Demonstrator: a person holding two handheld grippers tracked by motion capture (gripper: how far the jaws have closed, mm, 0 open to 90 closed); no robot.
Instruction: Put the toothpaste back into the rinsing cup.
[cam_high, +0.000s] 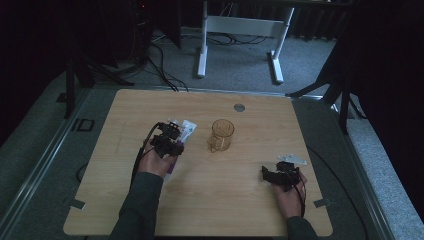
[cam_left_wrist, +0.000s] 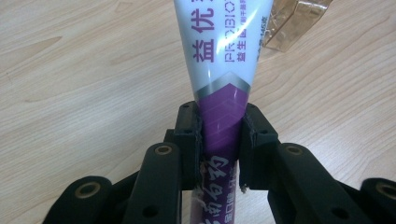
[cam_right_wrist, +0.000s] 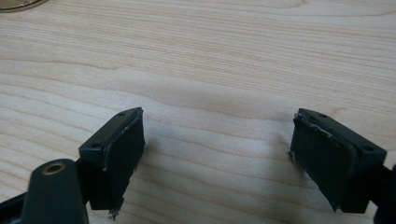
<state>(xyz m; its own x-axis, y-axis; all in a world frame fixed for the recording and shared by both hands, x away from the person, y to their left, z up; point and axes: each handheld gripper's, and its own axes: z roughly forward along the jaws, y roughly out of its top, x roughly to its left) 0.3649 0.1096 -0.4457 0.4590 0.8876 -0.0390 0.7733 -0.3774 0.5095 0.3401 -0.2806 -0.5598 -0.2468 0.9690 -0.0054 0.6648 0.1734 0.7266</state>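
A white and purple toothpaste tube (cam_left_wrist: 224, 70) with printed characters lies along the wooden table (cam_high: 210, 200), and my left gripper (cam_left_wrist: 220, 135) is shut on its purple part. From above, the same tube (cam_high: 186, 131) pokes out past the left gripper (cam_high: 167, 140) at the table's middle left. An amber see-through cup (cam_high: 221, 134) with a handle stands just right of it, and a corner of the cup (cam_left_wrist: 296, 23) appears beyond the tube. My right gripper (cam_right_wrist: 217, 149) rests low over bare wood with its jaws wide apart and nothing between them; the high view has the right gripper (cam_high: 272, 175) near the front right.
A round grey cap (cam_high: 239, 107) is set into the table near its far edge. Beyond the table a white desk frame (cam_high: 240, 30) and cables lie on grey carpet. A tripod leg (cam_high: 320, 82) stands off the far right corner.
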